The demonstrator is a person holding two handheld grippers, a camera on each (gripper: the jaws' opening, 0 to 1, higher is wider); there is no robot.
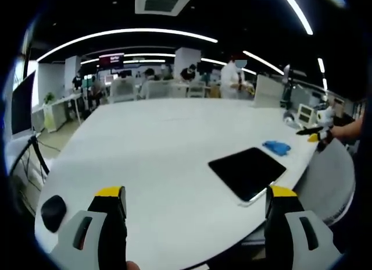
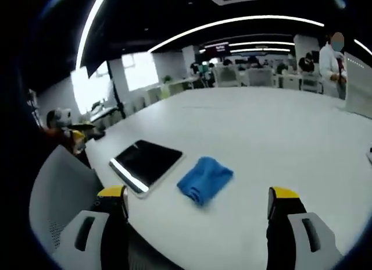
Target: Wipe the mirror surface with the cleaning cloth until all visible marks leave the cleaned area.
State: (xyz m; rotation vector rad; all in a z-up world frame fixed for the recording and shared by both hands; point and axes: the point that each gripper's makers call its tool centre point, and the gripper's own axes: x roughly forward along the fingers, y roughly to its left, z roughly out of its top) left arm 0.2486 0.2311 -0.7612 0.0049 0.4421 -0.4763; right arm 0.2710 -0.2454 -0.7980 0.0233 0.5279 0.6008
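listing, table [image 2: 279,136]: white, wide, round-edged.
mirror [image 2: 145,162]: dark flat slab near the table edge, at 10 o'clock in the right gripper view, at 4 o'clock in the left gripper view [image 1: 247,171]; marks on it too small to tell.
cloth [image 2: 204,178]: blue, bunched, just beside the mirror and apart from it, at 7 o'clock of centre in the right gripper view; small blue patch past the mirror in the left gripper view [image 1: 276,146].
risks, as judged: mirror lies close to the edge, so a hard sideways wipe could slide it off; a loose pinch could drop the cloth or drag it off the table.
left gripper [image 1: 195,203]: jaws spread wide, holding nothing, touching nothing, above the table.
right gripper [image 2: 197,203]: jaws spread wide, nothing between them, cloth just ahead, not yet gripped.
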